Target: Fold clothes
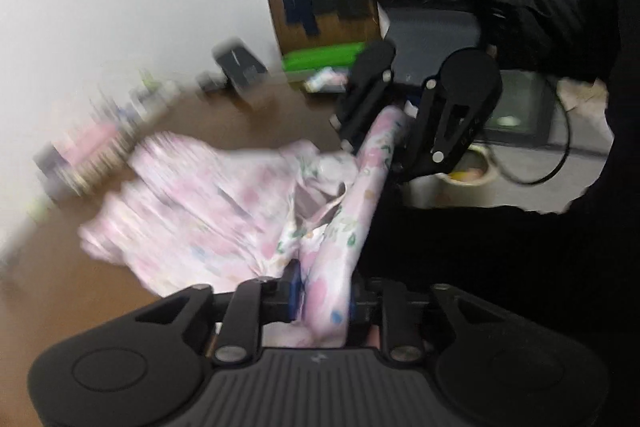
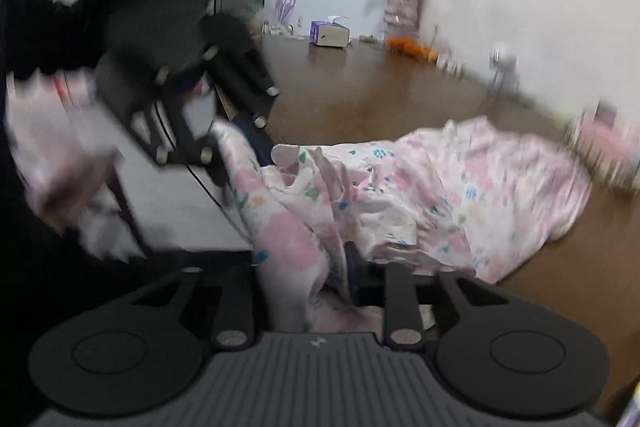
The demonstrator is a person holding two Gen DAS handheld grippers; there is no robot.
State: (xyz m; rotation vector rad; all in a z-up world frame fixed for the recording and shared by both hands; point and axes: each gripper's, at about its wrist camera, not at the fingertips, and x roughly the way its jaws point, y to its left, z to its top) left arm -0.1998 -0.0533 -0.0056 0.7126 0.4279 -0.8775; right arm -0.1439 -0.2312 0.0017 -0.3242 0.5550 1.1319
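Pink floral garment (image 1: 224, 211), crumpled, partly lifted off brown table (image 1: 280, 115).
Thin, light fabric with pink blossoms and small green and blue marks. Most of it lies bunched and wrinkled on the table, unfolded; one edge is gathered into a taut band (image 2: 276, 227) rising off the table toward its near edge. In the left wrist view the far end is motion-blurred, so its outline there is unclear.

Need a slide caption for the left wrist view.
Left tool and right tool both grip a strip of pink floral garment above the brown table.
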